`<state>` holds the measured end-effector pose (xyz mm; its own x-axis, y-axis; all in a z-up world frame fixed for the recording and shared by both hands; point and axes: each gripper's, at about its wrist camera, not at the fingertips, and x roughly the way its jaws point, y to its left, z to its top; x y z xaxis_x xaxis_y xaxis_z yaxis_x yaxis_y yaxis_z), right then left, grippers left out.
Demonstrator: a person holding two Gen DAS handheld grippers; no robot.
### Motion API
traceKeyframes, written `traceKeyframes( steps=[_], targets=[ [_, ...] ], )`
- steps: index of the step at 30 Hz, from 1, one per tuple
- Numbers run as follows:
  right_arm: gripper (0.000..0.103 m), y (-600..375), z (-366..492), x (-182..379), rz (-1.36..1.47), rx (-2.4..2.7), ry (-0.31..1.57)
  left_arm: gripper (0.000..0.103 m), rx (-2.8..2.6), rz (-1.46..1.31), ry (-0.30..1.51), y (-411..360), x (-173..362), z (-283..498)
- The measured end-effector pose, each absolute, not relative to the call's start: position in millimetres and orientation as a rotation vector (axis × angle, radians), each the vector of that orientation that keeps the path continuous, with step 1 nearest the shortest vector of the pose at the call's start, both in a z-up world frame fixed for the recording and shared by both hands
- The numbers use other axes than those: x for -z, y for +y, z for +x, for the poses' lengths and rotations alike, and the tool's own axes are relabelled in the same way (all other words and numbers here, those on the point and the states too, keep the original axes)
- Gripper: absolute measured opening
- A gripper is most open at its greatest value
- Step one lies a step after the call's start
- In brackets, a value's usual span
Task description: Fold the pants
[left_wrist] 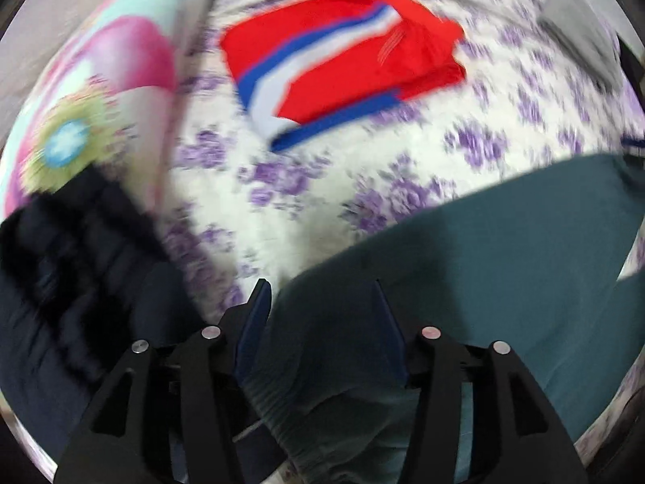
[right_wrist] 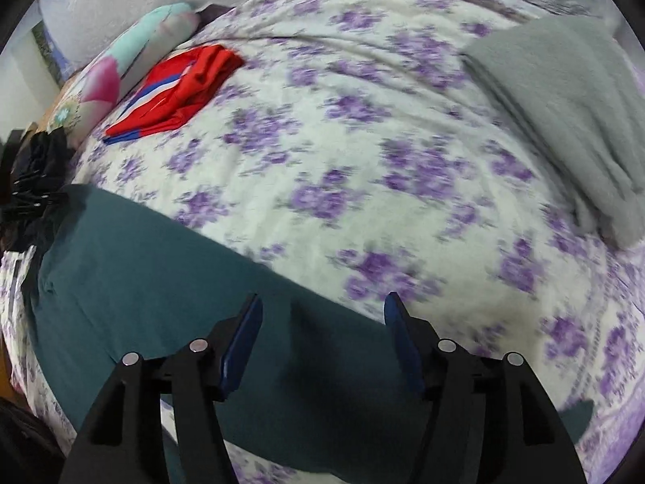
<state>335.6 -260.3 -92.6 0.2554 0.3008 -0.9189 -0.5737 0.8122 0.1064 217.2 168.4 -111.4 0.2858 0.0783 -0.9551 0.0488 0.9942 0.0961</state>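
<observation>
One pair of teal pants (right_wrist: 169, 282) lies flat at 6 o'clock on the purple-flowered bedspread (right_wrist: 342, 153). Left gripper (left_wrist: 320, 302) and right gripper (right_wrist: 322, 314) both hover over them, jaws apart, gripping nothing. One red folded garment (right_wrist: 181, 88) at 10, one grey blanket (right_wrist: 564, 113) at 2, one pillow (left_wrist: 100, 92).

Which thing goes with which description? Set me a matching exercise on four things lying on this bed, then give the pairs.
Things:
1. teal pants
2. red garment
3. grey blanket
4. pillow

Descriptions:
A. folded, with blue and white stripes
B. spread flat under both grippers at the near edge of the bed
C. printed with pink and pale blue flowers, beside the red garment
D. plain, folded, at the far right of the right wrist view

Pairs: 1-B, 2-A, 3-D, 4-C
</observation>
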Motion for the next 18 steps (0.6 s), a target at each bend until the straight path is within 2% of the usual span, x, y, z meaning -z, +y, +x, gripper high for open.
traceKeyframes(
  steps=[2, 3, 4, 5, 6, 10, 13, 16, 17, 18],
  targets=[
    [0.064, -246, 338, 104, -0.287, -0.627, 1.190, 0.050, 0.005, 0.146, 1.314, 164, 122, 224],
    [0.064, -242, 336, 107, -0.299, -0.635, 1.196, 0.043, 0.015, 0.159, 1.322, 163, 125, 226],
    [0.064, -236, 336, 110, -0.313, -0.636, 1.200, 0.030, 0.029, 0.163, 1.331, 162, 128, 228],
    [0.064, -232, 335, 112, -0.325, -0.640, 1.201, 0.022, 0.036, 0.157, 1.338, 162, 129, 230],
    [0.065, -228, 334, 112, -0.325, -0.653, 1.199, 0.006, 0.045, 0.142, 1.346, 163, 130, 231],
    [0.063, -218, 331, 120, -0.400, -0.646, 1.197, 0.004, 0.023, 0.150, 1.348, 167, 133, 231],
    [0.063, -222, 340, 123, -0.520, -0.455, 1.094, 0.004, -0.068, 0.124, 1.334, 179, 132, 235],
    [0.065, -264, 351, 86, -0.269, -0.338, 1.005, 0.004, -0.217, 0.066, 1.275, 190, 115, 234],
    [0.069, -285, 352, 73, -0.177, -0.323, 0.987, 0.004, -0.238, 0.052, 1.249, 192, 107, 232],
    [0.075, -304, 353, 66, -0.121, -0.280, 0.983, 0.009, -0.255, 0.036, 1.222, 193, 99, 228]
  ],
)
